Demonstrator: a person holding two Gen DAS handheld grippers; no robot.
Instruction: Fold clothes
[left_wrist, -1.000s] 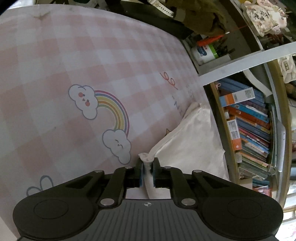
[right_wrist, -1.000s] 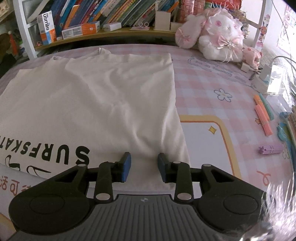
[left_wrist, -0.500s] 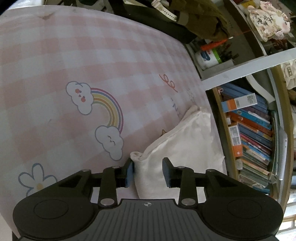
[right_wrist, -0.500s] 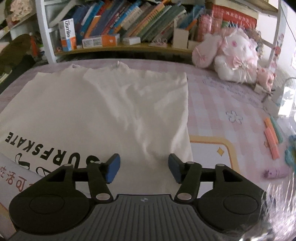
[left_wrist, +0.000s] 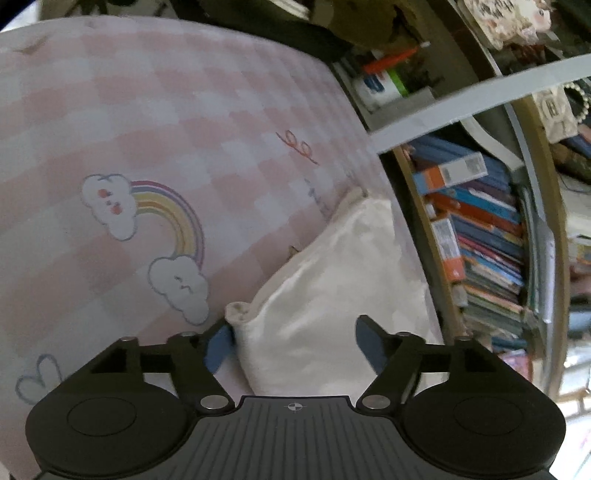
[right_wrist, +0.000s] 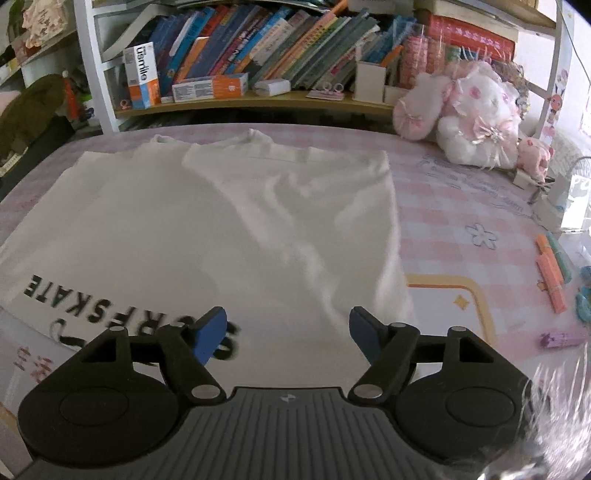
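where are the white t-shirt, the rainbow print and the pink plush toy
white t-shirt (right_wrist: 236, 229), right wrist view, middle of the fabric
rainbow print (left_wrist: 177, 218), left wrist view, top of the arc
pink plush toy (right_wrist: 476, 118), right wrist view, its body

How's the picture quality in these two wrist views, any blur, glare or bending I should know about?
Left wrist view: dim, soft and blocky; the shelf bows with fisheye distortion. Right wrist view: brighter, the shirt evenly lit with soft crease shadows, its black lettering slightly smeared; a glary, streaked patch spoils the lower right corner, and the shelf edge curves.
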